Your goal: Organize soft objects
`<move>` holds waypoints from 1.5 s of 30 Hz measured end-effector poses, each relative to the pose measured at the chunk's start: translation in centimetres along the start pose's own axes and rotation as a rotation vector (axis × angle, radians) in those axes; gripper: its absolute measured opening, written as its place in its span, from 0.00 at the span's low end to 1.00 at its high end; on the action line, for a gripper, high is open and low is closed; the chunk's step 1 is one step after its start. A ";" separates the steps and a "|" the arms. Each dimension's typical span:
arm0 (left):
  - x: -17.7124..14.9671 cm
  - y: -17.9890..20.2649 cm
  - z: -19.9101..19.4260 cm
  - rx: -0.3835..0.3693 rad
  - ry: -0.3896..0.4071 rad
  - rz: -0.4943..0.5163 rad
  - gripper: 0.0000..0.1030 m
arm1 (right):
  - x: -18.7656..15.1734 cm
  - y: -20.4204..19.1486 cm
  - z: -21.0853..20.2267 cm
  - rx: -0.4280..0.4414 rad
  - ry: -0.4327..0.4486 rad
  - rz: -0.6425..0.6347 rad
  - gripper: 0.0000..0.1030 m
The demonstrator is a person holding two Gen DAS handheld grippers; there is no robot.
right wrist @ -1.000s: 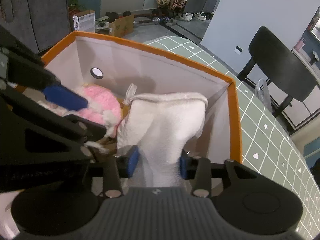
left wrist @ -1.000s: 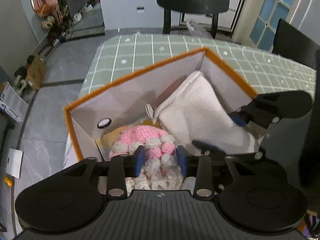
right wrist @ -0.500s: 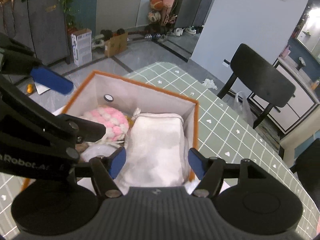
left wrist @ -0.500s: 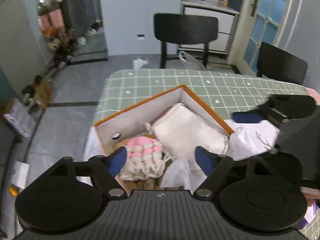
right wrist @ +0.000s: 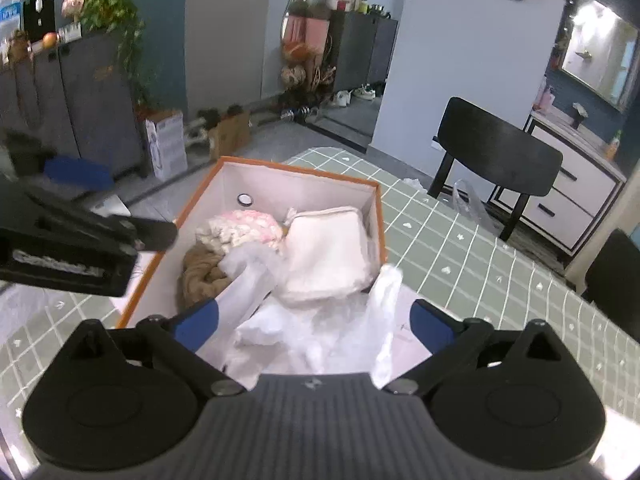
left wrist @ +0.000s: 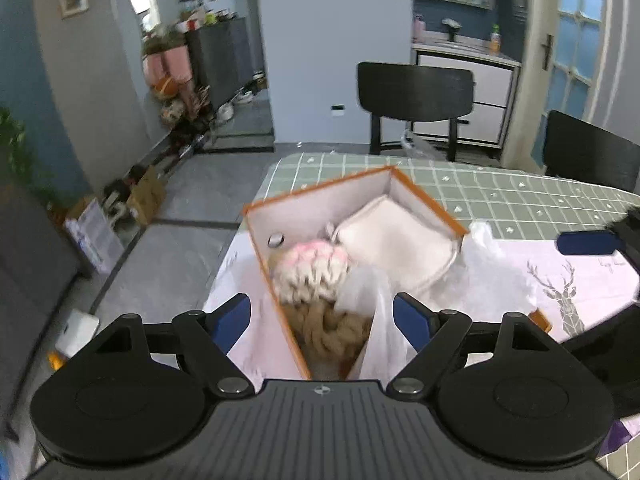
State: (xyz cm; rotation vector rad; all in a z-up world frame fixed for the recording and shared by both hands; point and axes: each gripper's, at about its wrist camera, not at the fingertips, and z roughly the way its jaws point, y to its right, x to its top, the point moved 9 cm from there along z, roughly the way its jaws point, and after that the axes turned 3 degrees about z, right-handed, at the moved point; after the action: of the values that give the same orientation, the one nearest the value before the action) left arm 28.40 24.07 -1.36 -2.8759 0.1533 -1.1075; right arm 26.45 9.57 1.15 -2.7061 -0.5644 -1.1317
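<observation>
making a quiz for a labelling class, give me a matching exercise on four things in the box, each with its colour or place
Things:
1. knitted ball
2. towel
3. rope
4. box rim

Matches:
A. orange
B. white, folded, against the right wall
C. pink and cream
D. tan, nearest the left gripper

Pairs: 1-C, 2-B, 3-D, 4-A

Soft, even indoor light fills both fisheye views, whose edges bow and darken, with motion blur smearing the box contents and a bright mirror glare.
</observation>
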 end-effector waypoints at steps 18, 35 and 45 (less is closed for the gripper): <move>-5.8 0.4 -1.9 0.102 0.009 -0.069 0.92 | -6.6 -0.1 0.5 -0.058 -0.001 0.168 0.97; -6.3 1.1 -2.1 0.076 0.002 -0.050 0.92 | -7.7 -0.1 0.7 -0.049 -0.009 0.172 0.97; -6.2 0.8 -2.3 0.087 -0.003 -0.050 0.92 | -7.8 0.4 0.4 -0.060 -0.005 0.177 0.97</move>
State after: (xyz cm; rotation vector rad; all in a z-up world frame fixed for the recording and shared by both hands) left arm 22.17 23.94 -3.87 -2.8193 0.0320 -1.0898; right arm 21.83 7.09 -4.66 -2.7449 -0.2883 -1.1125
